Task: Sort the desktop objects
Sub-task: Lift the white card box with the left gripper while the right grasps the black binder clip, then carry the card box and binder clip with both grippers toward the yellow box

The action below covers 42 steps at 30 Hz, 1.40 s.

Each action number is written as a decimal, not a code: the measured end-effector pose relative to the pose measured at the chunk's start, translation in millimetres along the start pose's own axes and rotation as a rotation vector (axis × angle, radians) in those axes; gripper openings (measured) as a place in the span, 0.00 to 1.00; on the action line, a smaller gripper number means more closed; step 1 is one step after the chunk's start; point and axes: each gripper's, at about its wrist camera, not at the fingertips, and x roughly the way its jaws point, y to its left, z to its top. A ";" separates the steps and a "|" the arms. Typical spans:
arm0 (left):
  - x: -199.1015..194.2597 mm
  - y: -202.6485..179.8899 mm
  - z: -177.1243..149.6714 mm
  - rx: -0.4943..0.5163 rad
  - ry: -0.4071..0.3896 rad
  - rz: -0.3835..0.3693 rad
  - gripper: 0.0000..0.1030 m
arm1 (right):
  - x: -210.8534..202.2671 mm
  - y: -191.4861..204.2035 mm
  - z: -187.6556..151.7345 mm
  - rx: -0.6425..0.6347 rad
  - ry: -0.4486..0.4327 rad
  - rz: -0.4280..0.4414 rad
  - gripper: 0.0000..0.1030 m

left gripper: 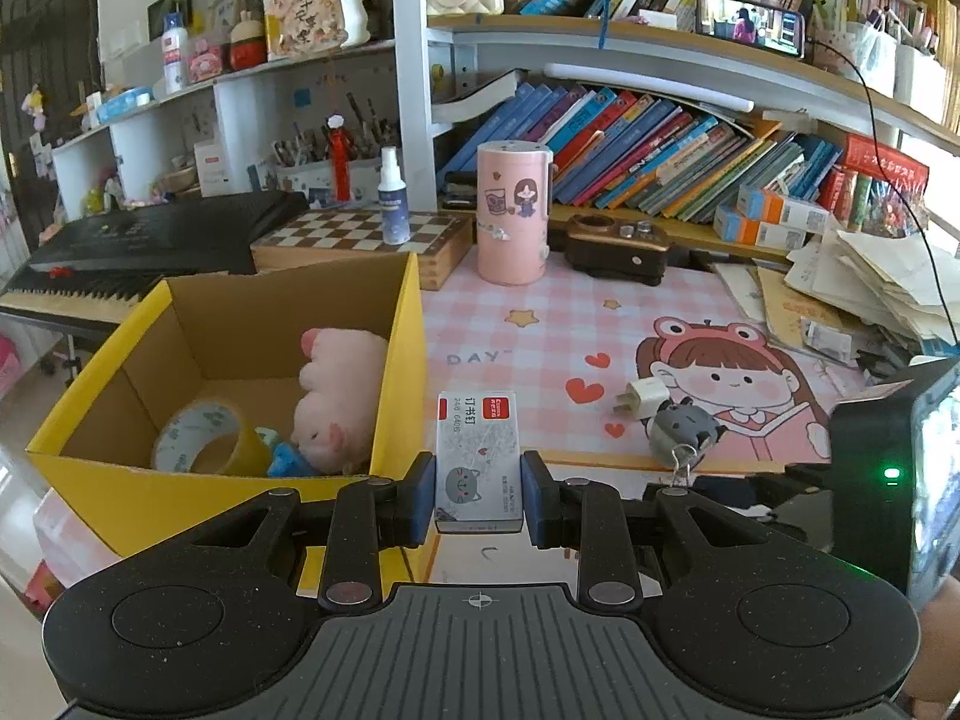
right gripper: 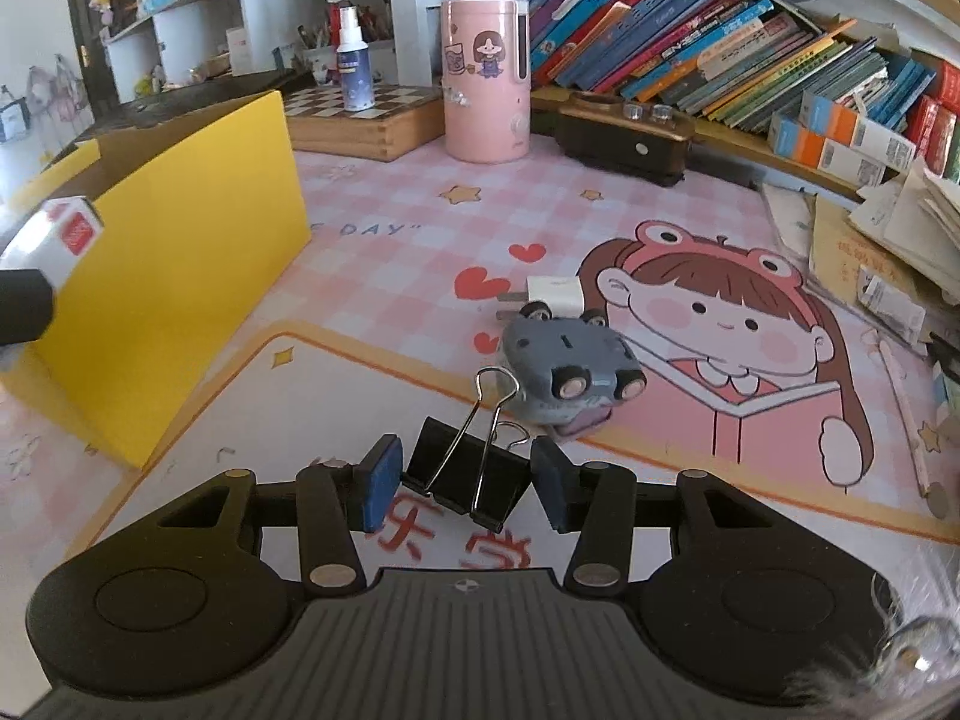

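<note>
- Blue pads of my left gripper [left gripper: 478, 495] are clamped on the staple box [left gripper: 478, 462], held upright just right of the yellow box [left gripper: 399, 372], where the tape roll [left gripper: 201, 438] and pink plush [left gripper: 339, 396] already lie. I'd carry it over the near wall before letting go.
- Black binder clip [right gripper: 465, 477] sits between my right gripper's [right gripper: 465, 483] pads, touching on the right with a sliver of gap on the left; not a firm grip yet, I judge. I'd square up on its body, clear of the wire handles and the toy car [right gripper: 567, 372].
</note>
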 end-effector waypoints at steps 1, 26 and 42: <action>-1.3 -0.4 -0.7 -0.001 -0.004 -0.004 0.27 | -3.6 -0.7 -0.6 0.001 0.004 0.006 0.43; -39.0 40.5 -32.0 -0.022 -0.052 -0.208 0.27 | -110.6 32.1 -20.9 0.091 -0.074 -0.045 0.43; -72.4 112.2 -71.4 -0.034 -0.009 -0.237 0.27 | -144.8 118.1 -50.5 0.107 -0.032 -0.032 0.43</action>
